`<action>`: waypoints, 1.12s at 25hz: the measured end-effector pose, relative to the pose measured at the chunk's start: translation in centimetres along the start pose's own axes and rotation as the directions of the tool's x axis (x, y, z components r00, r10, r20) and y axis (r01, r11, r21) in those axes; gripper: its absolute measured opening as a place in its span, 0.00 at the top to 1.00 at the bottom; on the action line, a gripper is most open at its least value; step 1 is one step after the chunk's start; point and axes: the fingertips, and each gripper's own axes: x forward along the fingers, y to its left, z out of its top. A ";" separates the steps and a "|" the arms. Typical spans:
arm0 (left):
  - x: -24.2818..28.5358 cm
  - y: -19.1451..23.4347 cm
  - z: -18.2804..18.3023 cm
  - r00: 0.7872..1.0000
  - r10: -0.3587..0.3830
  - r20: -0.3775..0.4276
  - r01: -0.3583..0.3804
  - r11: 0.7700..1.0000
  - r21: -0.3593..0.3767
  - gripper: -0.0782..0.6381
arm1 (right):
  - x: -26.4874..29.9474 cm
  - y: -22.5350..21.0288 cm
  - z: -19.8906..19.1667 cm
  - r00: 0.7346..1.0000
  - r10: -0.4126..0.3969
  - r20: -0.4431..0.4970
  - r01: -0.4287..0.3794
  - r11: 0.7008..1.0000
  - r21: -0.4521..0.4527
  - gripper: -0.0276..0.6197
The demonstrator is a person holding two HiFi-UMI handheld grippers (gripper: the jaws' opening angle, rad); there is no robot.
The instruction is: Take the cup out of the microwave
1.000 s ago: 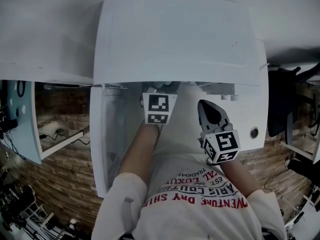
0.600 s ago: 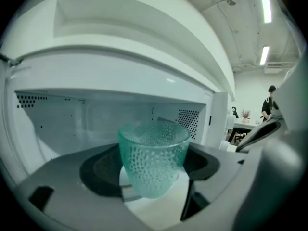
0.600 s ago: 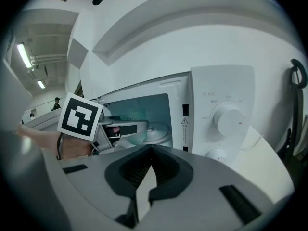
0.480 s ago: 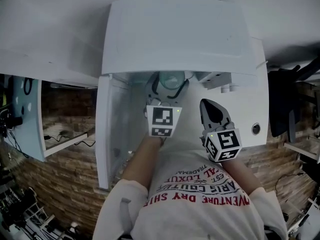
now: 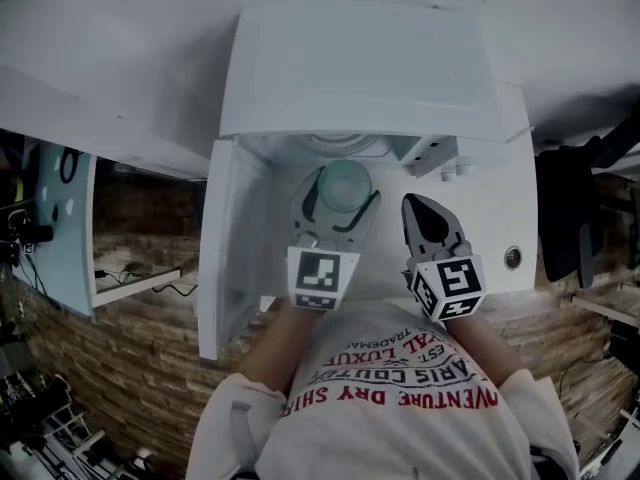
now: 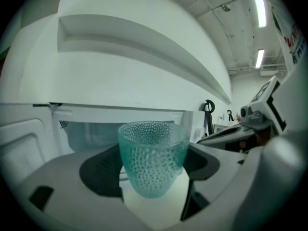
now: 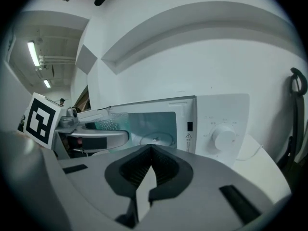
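Observation:
The teal dimpled glass cup (image 5: 345,185) stands upright between the jaws of my left gripper (image 5: 342,196), which is shut on it just in front of the open white microwave (image 5: 360,68). In the left gripper view the cup (image 6: 153,158) fills the gap between the dark pads (image 6: 98,170), with the lit cavity (image 6: 91,134) behind it. My right gripper (image 5: 420,208) hangs to the right of the cup, shut and empty. Its own view shows the gripper (image 7: 150,153) with jaws meeting, facing the glass turntable (image 7: 156,139).
The microwave door (image 5: 235,253) swings open to the left of my left arm. A control panel with a round dial (image 7: 224,137) sits right of the cavity. A brick-pattern floor (image 5: 140,358) lies below, and a dark chair (image 5: 570,208) stands at the right.
My left gripper has drawn back out of the cavity toward me, bringing the cup into plain sight in front of the opening. The right gripper has barely shifted.

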 end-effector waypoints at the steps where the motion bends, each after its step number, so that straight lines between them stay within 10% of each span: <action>1: -0.6 -0.2 0.5 1.000 0.004 0.011 -0.004 1.000 -0.002 0.37 | -0.1 0.0 0.2 1.000 -0.002 0.008 0.002 1.000 -0.001 0.95; 28: -4.4 -0.3 5.6 0.994 0.049 0.098 -0.050 0.999 0.007 0.37 | -2.3 2.1 6.5 0.981 0.023 0.194 -0.008 0.997 -0.077 0.95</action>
